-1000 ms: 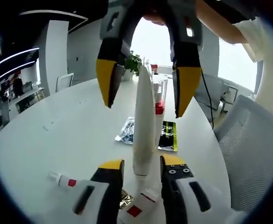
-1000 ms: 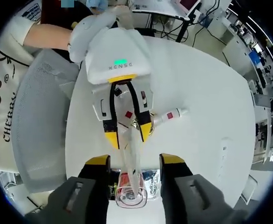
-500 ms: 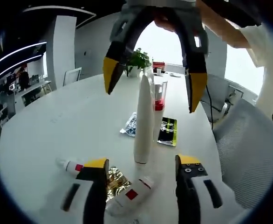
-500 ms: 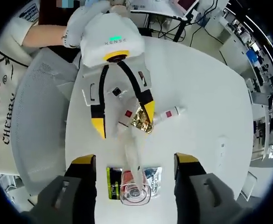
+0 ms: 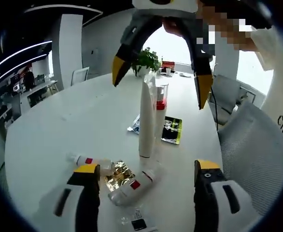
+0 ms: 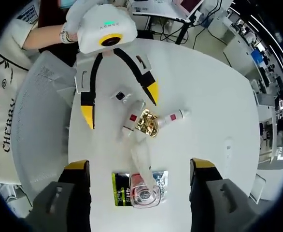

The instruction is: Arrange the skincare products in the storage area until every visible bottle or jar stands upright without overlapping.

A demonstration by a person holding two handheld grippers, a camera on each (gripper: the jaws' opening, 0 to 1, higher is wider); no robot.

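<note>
A round white table (image 5: 59, 130) in a bright office. At the bottom of the left gripper view, the left gripper (image 5: 146, 175) has its fingers spread wide, holding nothing. Just beyond, a small tube (image 5: 131, 185) lies flat beside gold foil (image 5: 116, 175); another tube (image 5: 86, 160) lies to its left. At centre a tall white tube (image 5: 145, 118) stands upright, a clear bottle (image 5: 161, 96) behind it. Above, the right gripper (image 5: 158, 79) hangs wide open

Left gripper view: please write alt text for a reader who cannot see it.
A tall white tube stands upright on a white table, with both open grippers, left and right, around it but apart. Two small tubes and gold foil lie nearby.
</note>
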